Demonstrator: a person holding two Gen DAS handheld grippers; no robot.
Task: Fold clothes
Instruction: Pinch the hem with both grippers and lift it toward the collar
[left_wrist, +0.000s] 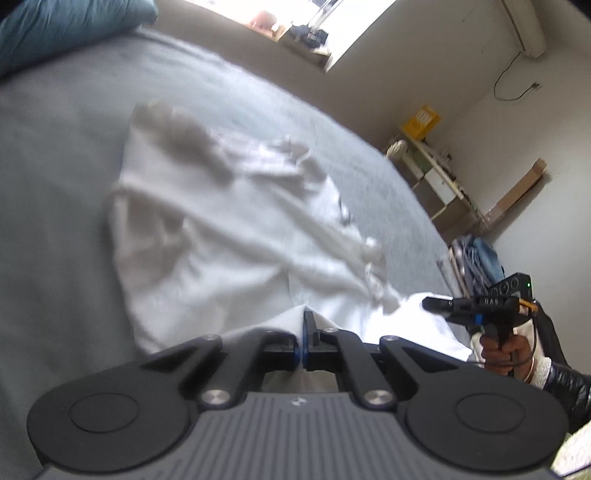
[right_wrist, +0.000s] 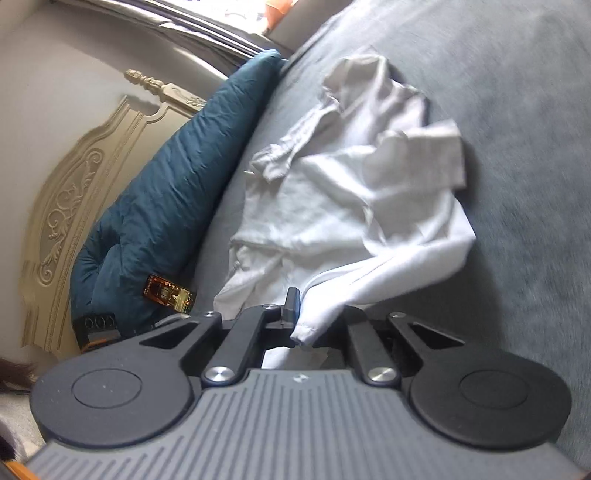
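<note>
Both tongs, left (left_wrist: 302, 334) & right (right_wrist: 295, 306), pinching rumpled white cotton shirt (left_wrist: 229, 236), grey bedspread (left_wrist: 55, 166).

Grey-covered bed (left_wrist: 55, 166), teal pillow (right_wrist: 166, 192), carved cream headboard (right_wrist: 74, 206), bright window (left_wrist: 280, 14), white walls.

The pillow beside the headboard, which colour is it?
The puffy fabric pillow is dark teal; the right wrist view shows it best.

Crumpled white shirt (left_wrist: 229, 236) lies on grey bed (left_wrist: 55, 155).
</note>
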